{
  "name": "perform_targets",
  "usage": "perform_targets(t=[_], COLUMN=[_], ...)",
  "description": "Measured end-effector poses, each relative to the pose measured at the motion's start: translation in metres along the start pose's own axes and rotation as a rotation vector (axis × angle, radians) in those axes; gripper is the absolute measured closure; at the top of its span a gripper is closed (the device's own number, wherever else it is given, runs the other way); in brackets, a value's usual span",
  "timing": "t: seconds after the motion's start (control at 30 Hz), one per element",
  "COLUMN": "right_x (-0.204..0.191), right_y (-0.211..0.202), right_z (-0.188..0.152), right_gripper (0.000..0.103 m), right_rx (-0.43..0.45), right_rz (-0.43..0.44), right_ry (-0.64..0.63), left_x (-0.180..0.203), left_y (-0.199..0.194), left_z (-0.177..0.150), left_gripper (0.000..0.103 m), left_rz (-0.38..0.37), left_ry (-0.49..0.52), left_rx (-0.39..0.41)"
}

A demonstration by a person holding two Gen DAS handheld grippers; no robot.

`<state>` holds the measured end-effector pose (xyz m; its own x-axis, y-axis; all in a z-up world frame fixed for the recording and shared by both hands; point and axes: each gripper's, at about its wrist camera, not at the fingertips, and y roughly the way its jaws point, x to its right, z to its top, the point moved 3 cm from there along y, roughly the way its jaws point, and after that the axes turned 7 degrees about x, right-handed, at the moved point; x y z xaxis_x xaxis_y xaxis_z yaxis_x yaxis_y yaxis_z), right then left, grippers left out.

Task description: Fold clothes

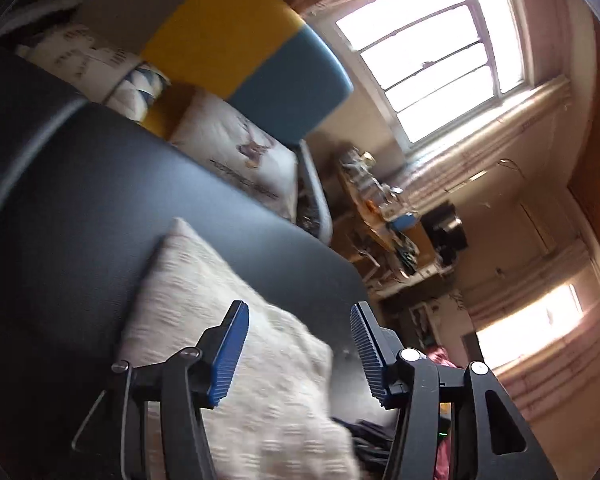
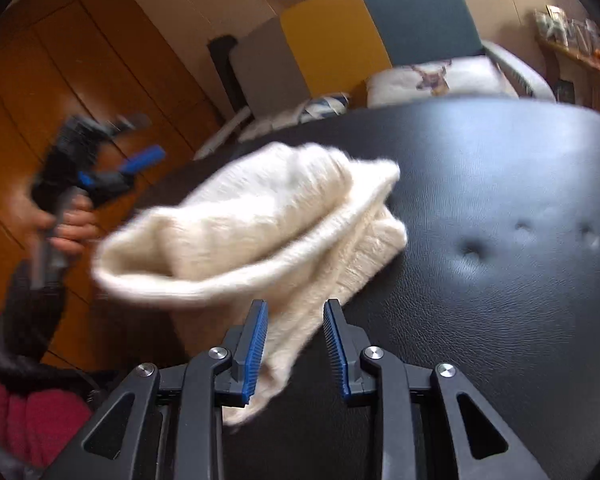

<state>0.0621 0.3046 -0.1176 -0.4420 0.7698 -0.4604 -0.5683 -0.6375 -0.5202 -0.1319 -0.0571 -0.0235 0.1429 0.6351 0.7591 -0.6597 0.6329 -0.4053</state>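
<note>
A cream knit (image 2: 260, 216) is seen mid-frame, partly lifted over the black counter (image 2: 480, 184). Its lower corner is clamped in the right claw (image 2: 296, 332). The left claw (image 2: 132, 160), upper left, is held apart, empty.

A cream, ribbed knit garment (image 2: 260, 220), loosely folded and blurred, lies on a black padded leather surface (image 2: 500, 200); its near corner hangs between the blue pads of the right gripper (image 2: 296, 344), whose jaws stand slightly apart; at far left a hand (image 2: 66, 228) holds the left gripper (image 2: 140, 164) clear of the cloth; a yellow-and-teal chair back (image 2: 380, 36) stands beyond.
</note>
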Motion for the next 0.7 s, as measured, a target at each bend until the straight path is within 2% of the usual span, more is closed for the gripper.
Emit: perform_targets(t=[0.07, 0.13, 0.2, 0.3, 0.33, 0.43, 0.53, 0.57, 0.67, 0.7], right_x=[-0.018, -0.033, -0.043, -0.059, -0.063, -0.069, -0.045, -0.037, -0.019, -0.014], right_y=[-0.006, 0.014, 0.048, 0.088, 0.097, 0.112, 0.119, 0.116, 0.093, 0.085], right_z=[0.018, 0.039, 0.047, 0.035, 0.03, 0.015, -0.023, -0.031, -0.032, -0.031], right_gripper=[0.07, 0.07, 0.07, 0.07, 0.07, 0.068, 0.071, 0.077, 0.077, 0.073], right_rx=[0.034, 0.013, -0.075, -0.215, -0.239, -0.24, -0.32, -0.3, -0.215, -0.193], right_rz=[0.003, -0.006, 0.0, 0.058, 0.085, 0.222, 0.159, 0.165, 0.167, 0.162], right_ry=[-0.05, -0.09, -0.12, -0.138, -0.123, -0.044, 0.025, 0.06, 0.173, 0.212], left_x=[-0.032, -0.052, -0.062, -0.052, -0.047, -0.033, -0.023, -0.022, -0.022, -0.021], left_y=[-0.005, -0.004, 0.006, 0.022, 0.026, 0.033, 0.038, 0.039, 0.04, 0.039], left_z=[0.003, -0.006, -0.024, -0.053, -0.06, -0.067, -0.08, -0.086, -0.098, -0.101], left_gripper=[0.05, 0.05, 0.05, 0.05, 0.05, 0.05, 0.049, 0.049, 0.048, 0.048], left_rz=[0.081, 0.126, 0.152, 0.192, 0.177, 0.116, 0.072, 0.052, 0.008, -0.003], left_ry=[0.003, 0.028, 0.067, 0.215, 0.258, 0.321, 0.394, 0.405, 0.43, 0.438], left_rx=[0.018, 0.013, -0.017, -0.055, -0.061, -0.065, -0.085, -0.098, -0.127, -0.132])
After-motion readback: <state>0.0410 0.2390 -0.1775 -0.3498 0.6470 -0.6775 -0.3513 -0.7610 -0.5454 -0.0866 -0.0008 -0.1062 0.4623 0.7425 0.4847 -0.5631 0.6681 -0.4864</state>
